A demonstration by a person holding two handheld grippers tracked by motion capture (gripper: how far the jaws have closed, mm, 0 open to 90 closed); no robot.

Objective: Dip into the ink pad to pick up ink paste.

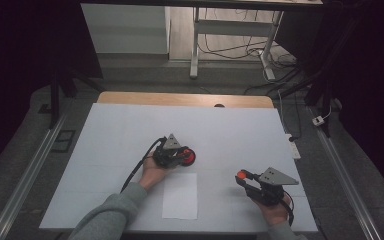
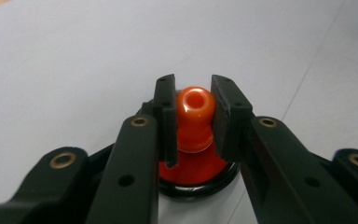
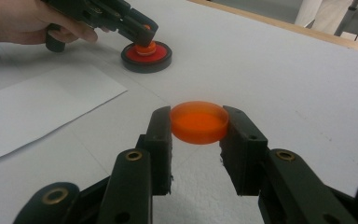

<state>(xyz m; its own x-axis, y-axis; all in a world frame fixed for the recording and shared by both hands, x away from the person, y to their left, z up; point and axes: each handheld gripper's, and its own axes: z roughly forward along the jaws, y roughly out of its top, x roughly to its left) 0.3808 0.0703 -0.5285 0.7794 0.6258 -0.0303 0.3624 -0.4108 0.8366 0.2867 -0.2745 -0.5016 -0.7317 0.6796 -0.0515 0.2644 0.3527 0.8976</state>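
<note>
While you hold both grippers over the white table (image 1: 130,130), treat the two orange pieces as light, hard, glossy plastic, which I judge will slip if the pads ride off centre. In the left gripper view your left gripper (image 2: 193,116) has its jaws pressed in on the orange knob (image 2: 195,112), which stands upright at the middle of the frame on a red disc in a black ring (image 2: 196,184); gripping the narrow waist under the rounded head looks safest, since the bulb keeps the pads from sliding up. In the right gripper view your right gripper (image 3: 198,123) pinches the orange puck (image 3: 199,122) by its rim, at centre frame, flat and seemingly lifted a little off the surface. Keep that pinch across the widest line of the rim; it is stiff and will not give. A white paper sheet (image 1: 180,196) lies at lower centre of the high view, between your hands.
</note>
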